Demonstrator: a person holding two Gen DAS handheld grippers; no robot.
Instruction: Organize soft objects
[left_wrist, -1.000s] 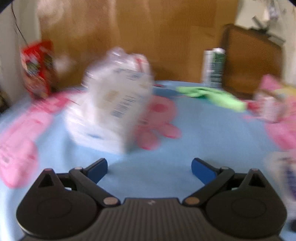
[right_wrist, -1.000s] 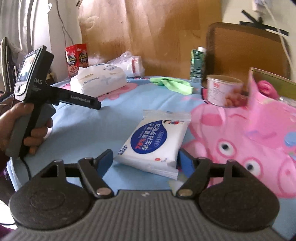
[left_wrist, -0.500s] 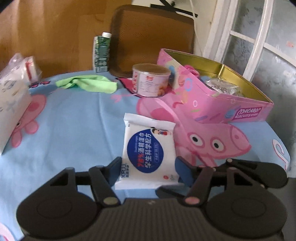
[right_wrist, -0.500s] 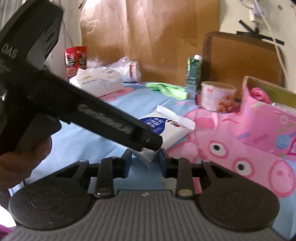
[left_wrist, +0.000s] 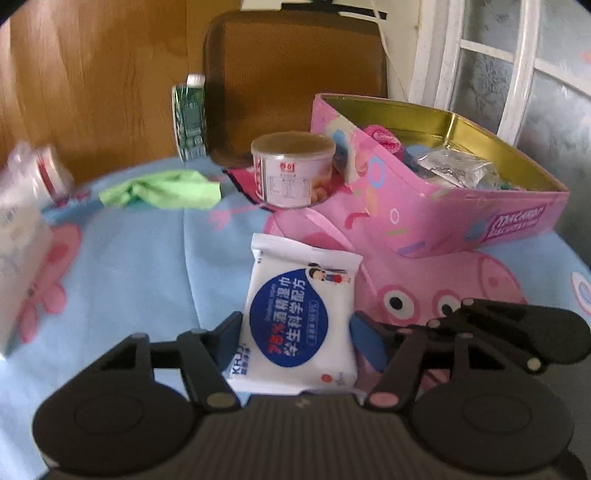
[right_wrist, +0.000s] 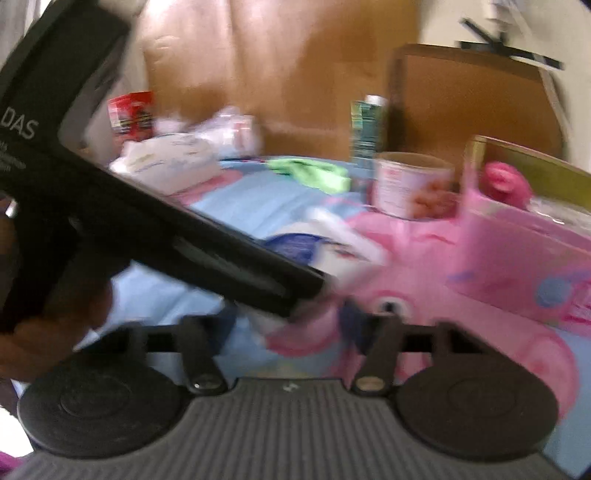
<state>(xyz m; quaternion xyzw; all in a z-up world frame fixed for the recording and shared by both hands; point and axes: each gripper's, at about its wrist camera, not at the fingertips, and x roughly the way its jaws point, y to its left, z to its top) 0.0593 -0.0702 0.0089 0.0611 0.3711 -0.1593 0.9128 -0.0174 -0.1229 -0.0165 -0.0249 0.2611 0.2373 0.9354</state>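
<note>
While the wipes pack (left_wrist: 295, 321) lies on the blue cartoon cloth (left_wrist: 129, 266) with its long axis running away toward the pink tin (left_wrist: 436, 221), the left gripper (left_wrist: 295, 343) is clamped on its near end. A second ago that gripper stood wide before a tissue pack. The right gripper (right_wrist: 288, 325) is opening, empty.
</note>
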